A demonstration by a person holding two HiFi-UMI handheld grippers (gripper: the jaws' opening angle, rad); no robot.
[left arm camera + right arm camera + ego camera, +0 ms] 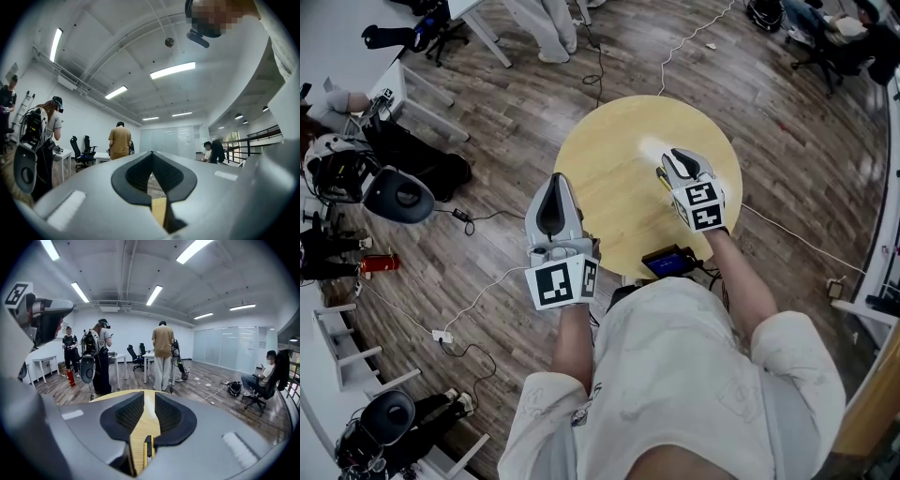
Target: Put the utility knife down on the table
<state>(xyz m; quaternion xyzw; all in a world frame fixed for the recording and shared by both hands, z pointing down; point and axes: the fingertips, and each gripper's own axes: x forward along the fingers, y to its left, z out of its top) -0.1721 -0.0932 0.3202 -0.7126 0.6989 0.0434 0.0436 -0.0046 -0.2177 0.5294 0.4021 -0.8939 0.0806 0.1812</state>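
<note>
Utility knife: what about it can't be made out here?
Right gripper view: only a short yellow-and-black piece of the utility knife shows in the right tool's gap; the tool's body hides the rest.
Head view: a tiny yellow sliver beside that tool; too small to tell whether it rests on the table.
Left gripper view: no knife; the left tool's body fills the lower frame.

The utility knife (148,453) is slim, with a yellow body and a black strip along its length. It lies flat near the middle of the round, pale-wood surface (600,159), its long axis pointing away from the person. Only a short yellow stretch of it shows from above (661,177).
</note>
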